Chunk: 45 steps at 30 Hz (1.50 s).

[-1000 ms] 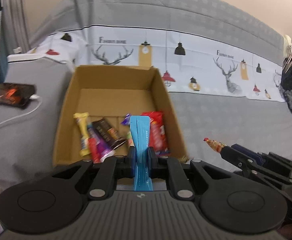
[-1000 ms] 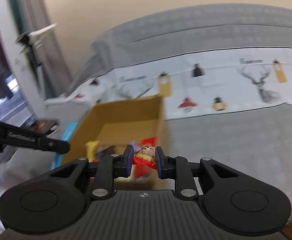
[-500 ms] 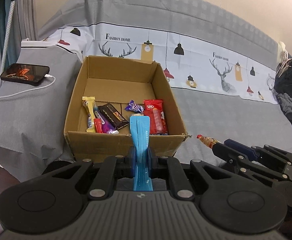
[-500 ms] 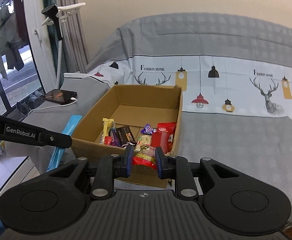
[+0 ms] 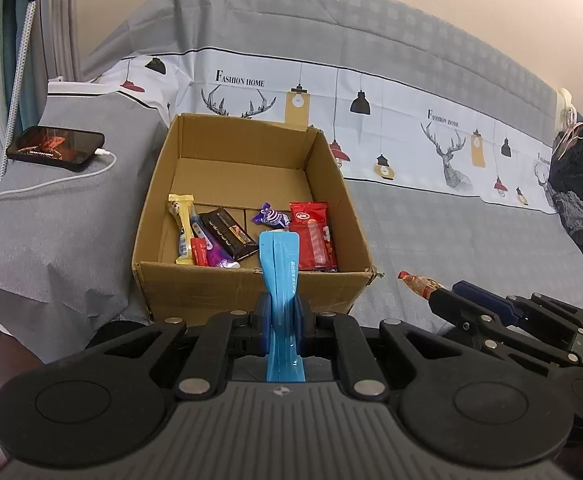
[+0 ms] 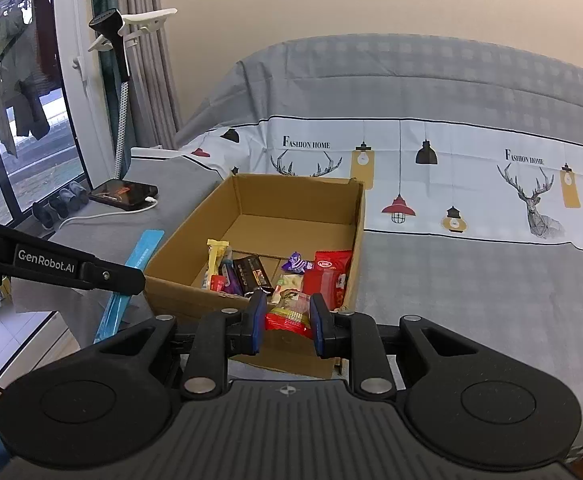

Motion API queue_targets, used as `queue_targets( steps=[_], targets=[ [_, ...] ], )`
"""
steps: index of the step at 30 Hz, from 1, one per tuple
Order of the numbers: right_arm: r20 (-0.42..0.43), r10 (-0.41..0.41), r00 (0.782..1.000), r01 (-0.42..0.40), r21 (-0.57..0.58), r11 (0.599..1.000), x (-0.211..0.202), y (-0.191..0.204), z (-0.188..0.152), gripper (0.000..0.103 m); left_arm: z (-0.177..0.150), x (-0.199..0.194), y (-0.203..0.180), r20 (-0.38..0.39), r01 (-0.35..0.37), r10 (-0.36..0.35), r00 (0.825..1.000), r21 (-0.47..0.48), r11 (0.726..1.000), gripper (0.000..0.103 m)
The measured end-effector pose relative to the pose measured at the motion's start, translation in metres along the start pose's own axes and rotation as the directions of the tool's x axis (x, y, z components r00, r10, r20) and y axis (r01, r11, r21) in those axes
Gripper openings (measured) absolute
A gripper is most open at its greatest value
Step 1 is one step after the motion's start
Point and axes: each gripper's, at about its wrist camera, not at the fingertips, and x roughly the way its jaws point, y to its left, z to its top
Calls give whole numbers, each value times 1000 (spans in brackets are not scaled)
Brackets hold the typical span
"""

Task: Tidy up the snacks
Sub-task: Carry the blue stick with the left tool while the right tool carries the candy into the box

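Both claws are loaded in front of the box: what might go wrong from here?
The long blue packet is pinched near one end by the left claw, so it may swing or catch the cardboard box wall. The right claw grips a crinkly red snack that might slip.

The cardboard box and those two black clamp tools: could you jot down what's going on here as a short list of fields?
setting: cardboard box on a sofa with a grey and white printed cover
in the box: yellow bar, dark chocolate bar, purple candy, red packet
left gripper: shut on a blue sachet, held before the box's near wall
right gripper: shut on a red and gold snack, also short of the box
nearby: phone charging on the armrest
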Motion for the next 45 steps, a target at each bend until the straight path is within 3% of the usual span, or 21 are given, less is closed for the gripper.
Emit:
queue_targets(
  steps=[26, 45],
  targets=[
    [-91, 3, 996, -3, 5, 1000, 27, -1, 3, 24, 15, 32, 12, -66, -27, 26, 997, -22, 999, 12],
    [-132, 11, 991, -6, 38, 999, 79, -15, 28, 24, 68, 77, 28, -64, -62, 61, 996, -22, 998, 12]
  ],
)
